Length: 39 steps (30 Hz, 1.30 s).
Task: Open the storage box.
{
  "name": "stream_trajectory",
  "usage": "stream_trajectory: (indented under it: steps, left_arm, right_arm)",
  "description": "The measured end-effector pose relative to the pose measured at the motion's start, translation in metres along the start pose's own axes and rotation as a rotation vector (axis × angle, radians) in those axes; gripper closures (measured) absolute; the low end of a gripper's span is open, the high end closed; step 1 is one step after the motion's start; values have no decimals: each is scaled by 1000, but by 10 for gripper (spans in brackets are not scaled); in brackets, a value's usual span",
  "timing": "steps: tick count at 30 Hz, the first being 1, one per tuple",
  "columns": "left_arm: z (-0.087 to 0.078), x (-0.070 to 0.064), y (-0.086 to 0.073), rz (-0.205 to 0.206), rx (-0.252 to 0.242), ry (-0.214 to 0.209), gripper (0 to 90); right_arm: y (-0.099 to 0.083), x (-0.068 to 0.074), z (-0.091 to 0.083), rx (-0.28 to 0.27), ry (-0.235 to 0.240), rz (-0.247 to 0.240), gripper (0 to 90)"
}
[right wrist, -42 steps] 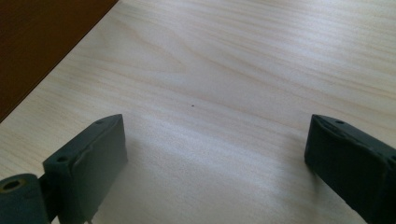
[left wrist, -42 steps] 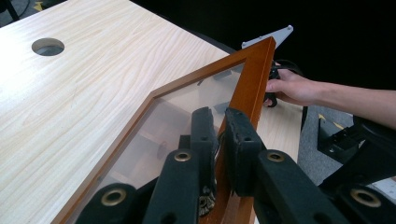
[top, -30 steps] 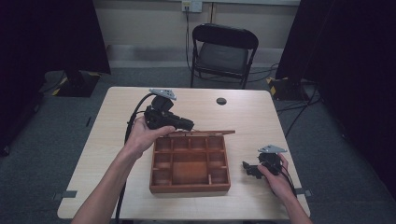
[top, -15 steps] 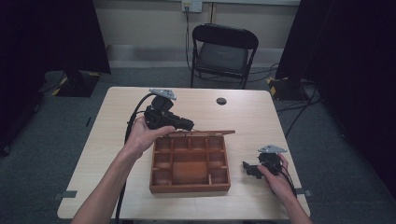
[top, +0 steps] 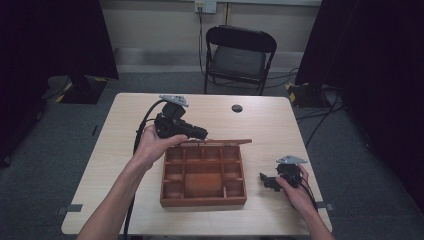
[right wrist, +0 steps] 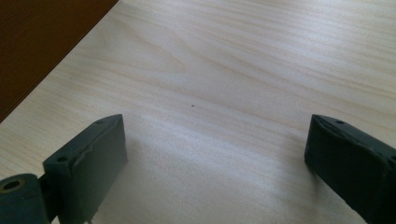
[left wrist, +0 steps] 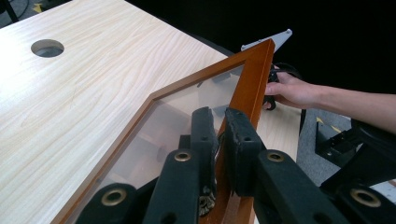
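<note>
While the wooden compartment box [top: 203, 175] sits open near the middle of the desk [top: 120, 130], its glass-paned lid [top: 220, 142] stands raised along the far edge, seen almost edge-on from the high view. The left gripper [top: 199, 133] holds that lid: in the left gripper view the two black jaws are clamped on the orange-brown wooden frame of the lid [left wrist: 250, 88], one jaw over the glass pane and the other on the outer side of the frame. Through the pane, the box's dividers show faintly. The left hand [top: 152, 145] grips the tool just beside the box's far left corner, with the cable trailing off toward the desk's near edge.

To the right of the box and apart from it, the right gripper [top: 265, 179] rests low on the desk in the right hand [top: 295, 192], pointing toward the box's side. Its jaws stand wide apart over bare wood, with a dark edge of the box [right wrist: 42, 42] in the upper left corner of the right gripper view.

A round cable hole [top: 236, 108] lies near the desk's far edge, and a black folding chair [top: 239, 57] stands beyond it.
</note>
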State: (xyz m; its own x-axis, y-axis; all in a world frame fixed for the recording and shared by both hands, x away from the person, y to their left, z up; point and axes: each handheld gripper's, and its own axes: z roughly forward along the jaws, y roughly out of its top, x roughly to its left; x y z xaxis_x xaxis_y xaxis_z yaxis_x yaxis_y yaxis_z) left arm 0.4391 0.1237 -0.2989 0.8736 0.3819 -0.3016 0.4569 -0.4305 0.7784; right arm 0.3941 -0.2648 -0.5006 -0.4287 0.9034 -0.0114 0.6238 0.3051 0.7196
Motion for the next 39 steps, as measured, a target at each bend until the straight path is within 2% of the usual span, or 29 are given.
stream_trajectory:
  steps: [39]
  left_arm:
    - [0, 0, 0, 1, 0, 4, 826]
  right_arm:
    - [0, 0, 0, 0, 0, 0, 50]
